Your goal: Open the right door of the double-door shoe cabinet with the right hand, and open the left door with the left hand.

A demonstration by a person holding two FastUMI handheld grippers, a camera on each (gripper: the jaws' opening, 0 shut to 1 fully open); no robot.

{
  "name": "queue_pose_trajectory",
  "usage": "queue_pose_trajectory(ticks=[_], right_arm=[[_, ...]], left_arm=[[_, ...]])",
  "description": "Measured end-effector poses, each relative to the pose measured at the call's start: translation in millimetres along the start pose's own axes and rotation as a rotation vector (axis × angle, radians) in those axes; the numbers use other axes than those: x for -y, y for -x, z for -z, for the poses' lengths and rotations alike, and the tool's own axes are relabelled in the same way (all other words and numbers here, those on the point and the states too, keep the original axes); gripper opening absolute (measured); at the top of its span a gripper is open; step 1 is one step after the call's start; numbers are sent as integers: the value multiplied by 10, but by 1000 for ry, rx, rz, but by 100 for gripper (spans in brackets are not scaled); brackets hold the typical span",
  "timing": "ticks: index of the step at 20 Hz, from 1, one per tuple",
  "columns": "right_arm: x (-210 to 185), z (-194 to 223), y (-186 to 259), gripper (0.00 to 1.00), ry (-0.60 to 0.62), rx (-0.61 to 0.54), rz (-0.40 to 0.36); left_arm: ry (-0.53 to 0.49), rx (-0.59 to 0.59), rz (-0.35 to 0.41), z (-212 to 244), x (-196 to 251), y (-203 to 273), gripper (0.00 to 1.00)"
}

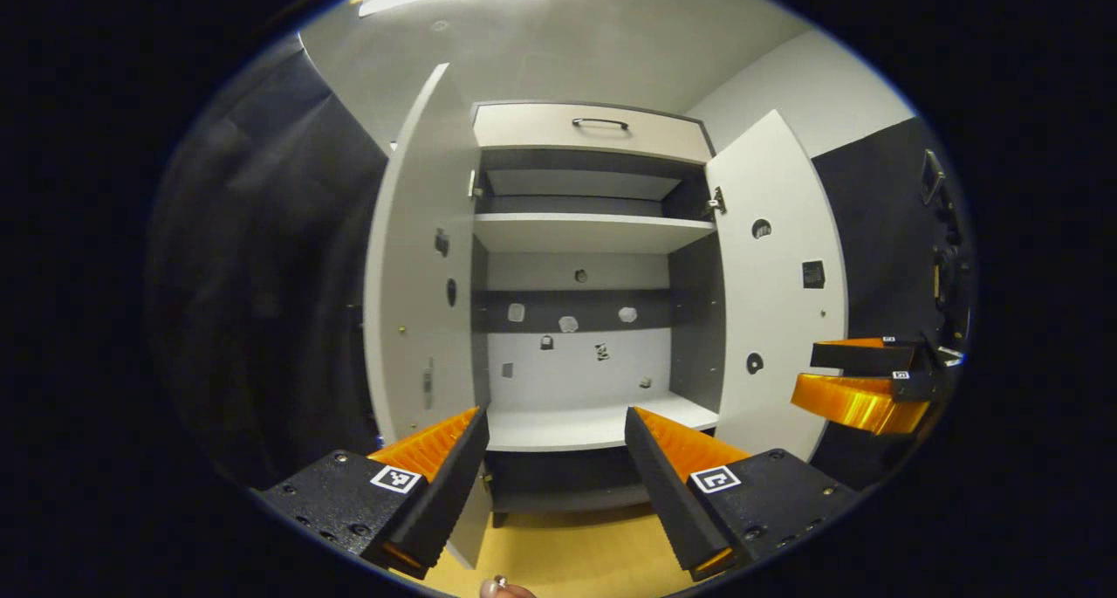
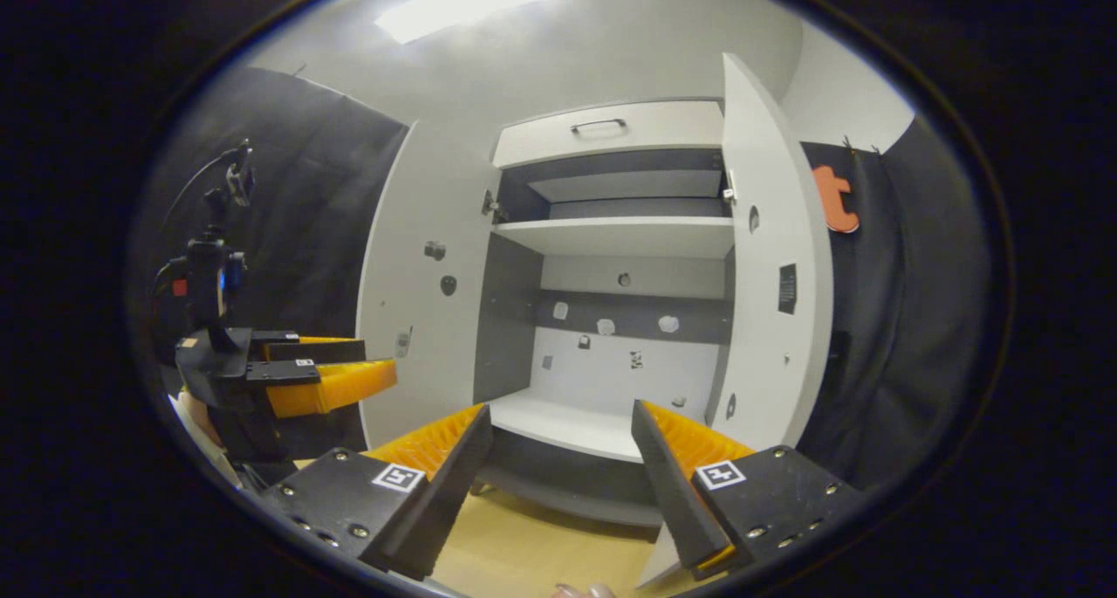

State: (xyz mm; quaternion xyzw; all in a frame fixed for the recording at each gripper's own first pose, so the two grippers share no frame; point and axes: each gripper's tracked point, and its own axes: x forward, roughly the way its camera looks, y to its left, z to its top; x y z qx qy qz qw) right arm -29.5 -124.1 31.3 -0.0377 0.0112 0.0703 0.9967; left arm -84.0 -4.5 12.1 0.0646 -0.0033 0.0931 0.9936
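While both doors stand swung outward, the double-door shoe cabinet (image 1: 593,319) is seen straight ahead in the left gripper view, its inside exposed. The left door (image 1: 423,266) is turned out toward the dark booth wall, and the right door (image 1: 781,292) is turned out to the other side, its inner face marked by round holes and a small dark plate. Above the doors a closed drawer (image 1: 589,131) with a curved handle (image 1: 600,123) is set. Inside, an upper shelf (image 1: 593,230) and a lower shelf (image 1: 593,423) are seen, and the back panel is dotted with small fittings. The cabinet is raised on short legs over a yellowish floor (image 1: 567,554).

The left gripper (image 1: 556,423) is held in front of the lower shelf with its fingers spread wide and nothing between them; no part of the cabinet is touched. The right gripper (image 1: 864,380) is seen from the side just beside the right door's outer edge, and whether its claw is wide or narrow cannot be told from this angle.

In the right gripper view, the right gripper (image 2: 558,419) is likewise spread wide and empty, aimed at the open cabinet (image 2: 611,319). The right door (image 2: 772,266) is seen nearly edge-on, and the left door (image 2: 423,292) is opened flat. The left gripper (image 2: 323,375) is seen side-on near the left door, apart from it.
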Motion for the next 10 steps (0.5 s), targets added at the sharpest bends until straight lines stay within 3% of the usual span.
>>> queue_pose_trajectory(ticks=[5,10], right_arm=[[98,-11,51,97,29,12,60],[107,-109,52,97,43,77,92]], left_arm=[[40,4,133,55,515,-283,96],[43,2,184,85,679,-491,96]])
